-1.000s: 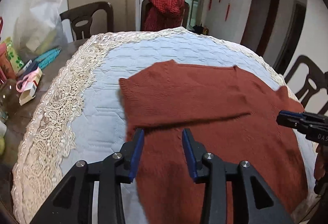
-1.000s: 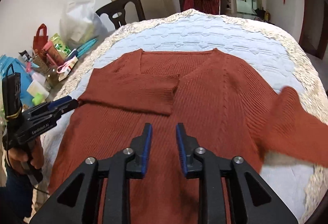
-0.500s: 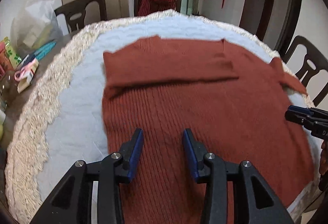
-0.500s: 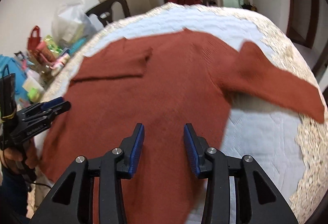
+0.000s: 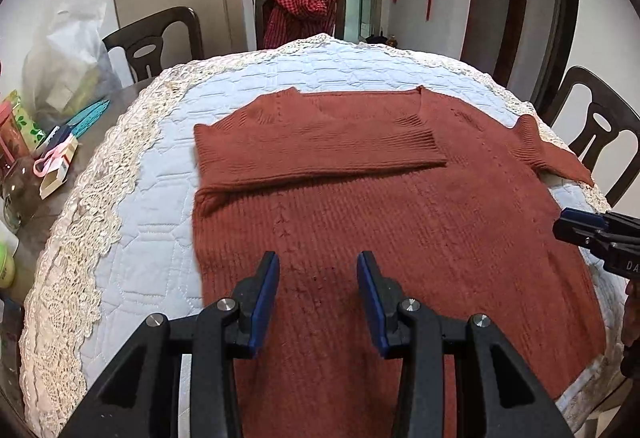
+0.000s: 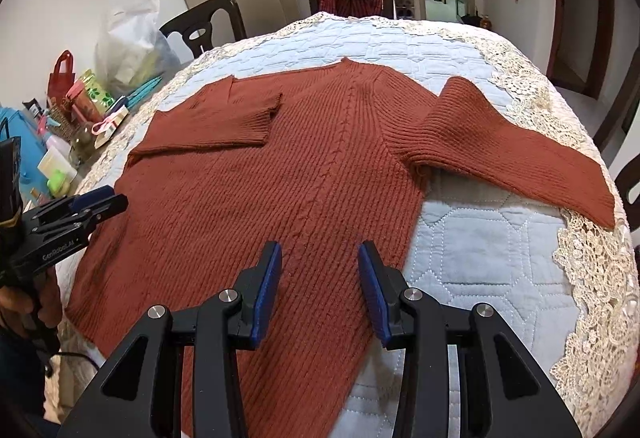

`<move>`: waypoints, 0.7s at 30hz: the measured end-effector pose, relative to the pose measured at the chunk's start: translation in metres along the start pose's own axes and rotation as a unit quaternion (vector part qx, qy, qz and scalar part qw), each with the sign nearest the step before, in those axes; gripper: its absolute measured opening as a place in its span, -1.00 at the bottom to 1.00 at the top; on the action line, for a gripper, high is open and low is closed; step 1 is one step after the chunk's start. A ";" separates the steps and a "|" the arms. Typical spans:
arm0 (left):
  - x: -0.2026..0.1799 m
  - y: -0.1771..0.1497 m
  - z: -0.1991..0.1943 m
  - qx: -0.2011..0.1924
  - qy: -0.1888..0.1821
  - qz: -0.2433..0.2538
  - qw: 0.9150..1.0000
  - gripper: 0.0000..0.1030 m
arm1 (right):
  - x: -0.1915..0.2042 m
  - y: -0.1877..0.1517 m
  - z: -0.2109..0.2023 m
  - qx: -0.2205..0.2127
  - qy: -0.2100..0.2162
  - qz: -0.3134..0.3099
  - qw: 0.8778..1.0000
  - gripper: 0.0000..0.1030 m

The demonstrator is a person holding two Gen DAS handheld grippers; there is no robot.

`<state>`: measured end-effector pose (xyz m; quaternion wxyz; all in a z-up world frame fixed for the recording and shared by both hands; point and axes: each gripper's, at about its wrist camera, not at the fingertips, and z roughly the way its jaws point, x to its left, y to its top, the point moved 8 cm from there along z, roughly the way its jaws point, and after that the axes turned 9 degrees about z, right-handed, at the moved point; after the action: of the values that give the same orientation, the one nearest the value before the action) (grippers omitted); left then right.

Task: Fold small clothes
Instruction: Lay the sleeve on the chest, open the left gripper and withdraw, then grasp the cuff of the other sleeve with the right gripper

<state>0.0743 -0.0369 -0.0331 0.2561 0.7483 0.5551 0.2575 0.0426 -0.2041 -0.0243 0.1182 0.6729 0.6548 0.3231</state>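
Quilted, lace-edged surface [image 5: 132, 173] carries the sweater [image 5: 400, 222] flat, one sleeve [image 5: 320, 153] folded across its chest. My left tongs [image 5: 318, 292] and right tongs [image 6: 319, 284] hover open, empty. Soft, limp, grippy knit: I'd pinch the spread sleeve's cuff [image 6: 592, 197].

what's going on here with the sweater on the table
A person holding a gripper in each hand is partway through folding a rust-red knit sweater spread on a quilted table cover. One sleeve already lies folded across the chest; the other sleeve is spread out to the side. The left gripper and right gripper are both open above the sweater's body, holding nothing.
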 end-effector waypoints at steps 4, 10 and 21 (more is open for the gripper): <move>-0.006 0.006 0.001 -0.003 -0.002 0.007 1.000 -0.17 | -0.005 0.001 0.000 -0.002 0.000 0.009 1.000 -0.21; -0.014 0.011 0.007 0.000 -0.010 0.013 1.000 -0.15 | -0.011 0.002 0.002 -0.002 -0.004 0.015 1.000 -0.21; -0.003 -0.003 0.017 0.027 0.001 0.001 1.000 -0.08 | -0.020 0.006 0.001 -0.005 -0.014 0.012 1.000 -0.21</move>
<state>0.0828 -0.0406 -0.0477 0.2351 0.7556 0.5609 0.2434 0.0494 -0.2237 -0.0265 0.1269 0.6844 0.6436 0.3182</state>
